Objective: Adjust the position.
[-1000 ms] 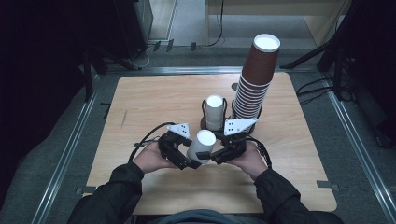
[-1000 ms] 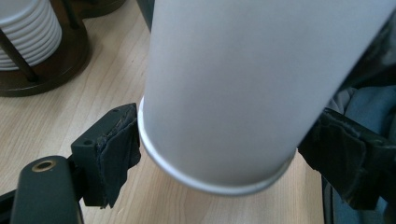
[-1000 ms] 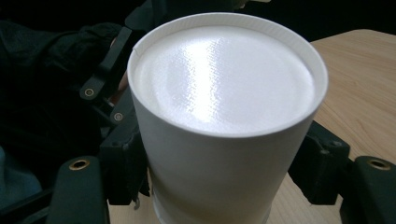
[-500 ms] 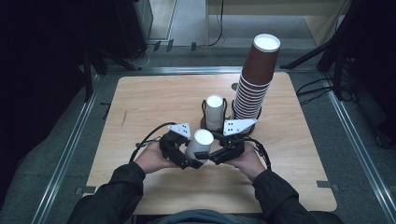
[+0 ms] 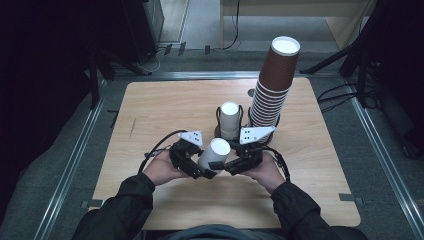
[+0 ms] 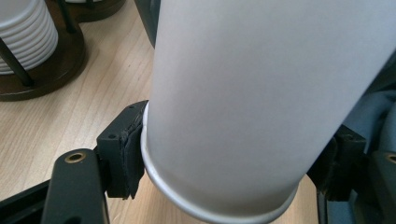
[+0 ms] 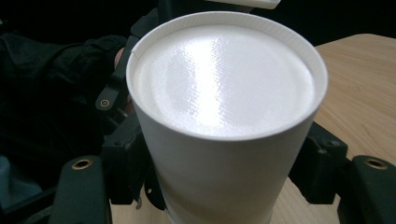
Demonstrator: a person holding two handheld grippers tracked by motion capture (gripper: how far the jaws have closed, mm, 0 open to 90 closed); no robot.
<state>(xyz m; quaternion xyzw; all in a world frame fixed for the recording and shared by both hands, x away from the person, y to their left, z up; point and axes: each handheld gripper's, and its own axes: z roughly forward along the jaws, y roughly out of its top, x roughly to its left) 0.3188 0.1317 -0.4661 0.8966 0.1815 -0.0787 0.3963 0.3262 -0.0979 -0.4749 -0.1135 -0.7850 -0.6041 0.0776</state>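
A white paper cup (image 5: 214,152) hangs tilted over the near middle of the table, its closed bottom (image 7: 219,79) turned up and towards the high camera. My left gripper (image 5: 196,164) comes in from the left and is shut on the cup (image 6: 261,93) close to its rolled rim. From the right, my right gripper (image 5: 239,162) is shut on the same cup, one jaw on each side of its wall (image 7: 224,177). Both hands sit close together around it.
Behind the hands a dark wire holder (image 5: 219,131) carries a stack of white cups (image 5: 230,117); its base (image 6: 42,70) lies near the left gripper. A tall leaning stack of brown cups (image 5: 272,85) rises to its right. The wooden table (image 5: 150,115) has bare room at left.
Both hands and the cup have drifted slightly left and nearer. The grip of both grippers on the cup is unchanged.
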